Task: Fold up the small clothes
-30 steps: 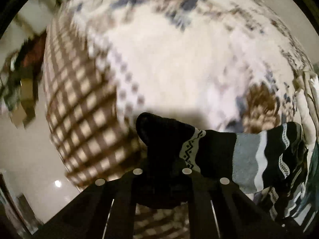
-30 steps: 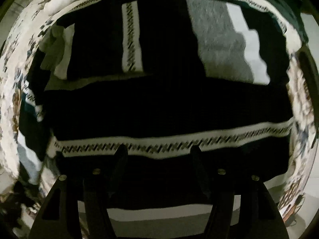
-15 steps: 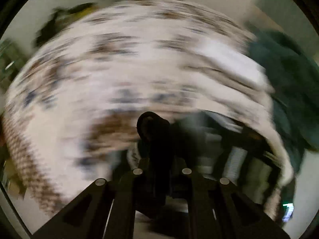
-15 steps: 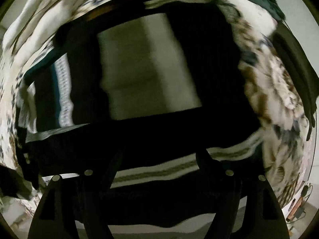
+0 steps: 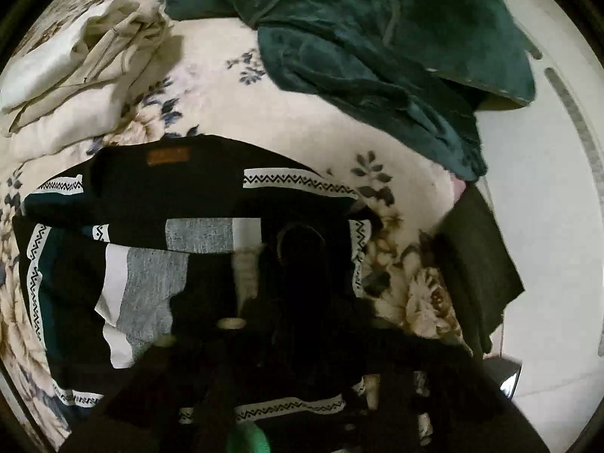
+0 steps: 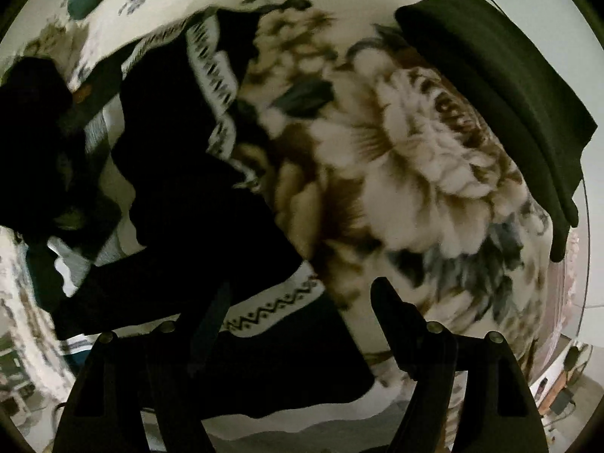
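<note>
A black sweater [image 5: 158, 264] with grey, white and zigzag bands lies on a floral blanket [image 5: 309, 128], partly folded over itself. My left gripper [image 5: 298, 260] is shut on a black sleeve end of the sweater and holds it over the sweater's right side. In the right wrist view the sweater [image 6: 181, 196] fills the left half. My right gripper [image 6: 302, 302] is open just above the sweater's lower right corner, its left finger over the zigzag hem and its right finger over the blanket [image 6: 407, 158].
A dark green fleece garment [image 5: 396, 45] lies at the far right of the blanket. A cream garment [image 5: 75, 75] is bunched at the far left. A folded dark olive garment [image 5: 475, 275] lies at the blanket's right edge, also in the right wrist view [image 6: 502, 90].
My left gripper swung the held sleeve end from out over the blanket across onto the sweater. My right gripper moved from over the sweater's middle to its right corner and stayed open.
</note>
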Demonstrator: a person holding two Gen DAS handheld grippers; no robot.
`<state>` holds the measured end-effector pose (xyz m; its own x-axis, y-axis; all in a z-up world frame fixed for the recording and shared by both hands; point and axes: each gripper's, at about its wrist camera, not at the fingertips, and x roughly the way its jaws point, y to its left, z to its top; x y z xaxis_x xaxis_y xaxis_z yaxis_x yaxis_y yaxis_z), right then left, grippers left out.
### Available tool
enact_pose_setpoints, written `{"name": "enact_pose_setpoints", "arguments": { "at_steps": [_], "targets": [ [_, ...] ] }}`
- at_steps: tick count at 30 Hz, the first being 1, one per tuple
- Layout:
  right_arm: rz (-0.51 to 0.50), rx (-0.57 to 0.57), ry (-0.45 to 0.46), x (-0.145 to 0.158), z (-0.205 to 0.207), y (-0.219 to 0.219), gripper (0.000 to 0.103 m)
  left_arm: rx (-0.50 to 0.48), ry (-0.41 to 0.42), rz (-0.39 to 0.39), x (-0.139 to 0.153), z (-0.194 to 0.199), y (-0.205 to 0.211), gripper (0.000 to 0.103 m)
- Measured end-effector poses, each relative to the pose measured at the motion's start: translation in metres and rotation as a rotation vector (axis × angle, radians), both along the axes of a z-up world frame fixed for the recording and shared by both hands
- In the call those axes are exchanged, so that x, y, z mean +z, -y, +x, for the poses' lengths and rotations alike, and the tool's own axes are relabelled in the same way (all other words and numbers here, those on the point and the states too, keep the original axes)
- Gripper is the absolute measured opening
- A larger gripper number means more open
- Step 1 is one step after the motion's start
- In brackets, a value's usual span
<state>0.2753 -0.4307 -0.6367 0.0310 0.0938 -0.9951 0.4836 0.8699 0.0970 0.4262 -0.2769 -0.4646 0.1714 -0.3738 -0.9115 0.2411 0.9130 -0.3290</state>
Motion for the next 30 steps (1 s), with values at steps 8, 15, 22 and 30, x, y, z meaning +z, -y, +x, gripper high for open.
{"name": "enact_pose_setpoints", "arguments": {
  "at_steps": [8, 15, 22, 30],
  "targets": [
    [0.138, -0.01, 0.182, 0.05, 0.035, 0.048, 0.078, 0.305, 0.112, 0.21, 0.028, -0.006, -0.181, 0.087],
    [0.108, 0.079, 0.196, 0.063, 0.116, -0.047, 0.068, 0.484, -0.016, 0.383, -0.041, 0.008, -0.298, 0.087],
    [-0.072, 0.153, 0.257, 0.09, 0.143, -0.075, 0.002, 0.416, -0.026, 0.42, -0.082, 0.041, -0.283, 0.087],
    [-0.013, -0.009, 0.105, 0.063, 0.164, -0.02, 0.037, 0.361, -0.05, 0.469, -0.101, 0.065, -0.27, 0.087]
  ]
}}
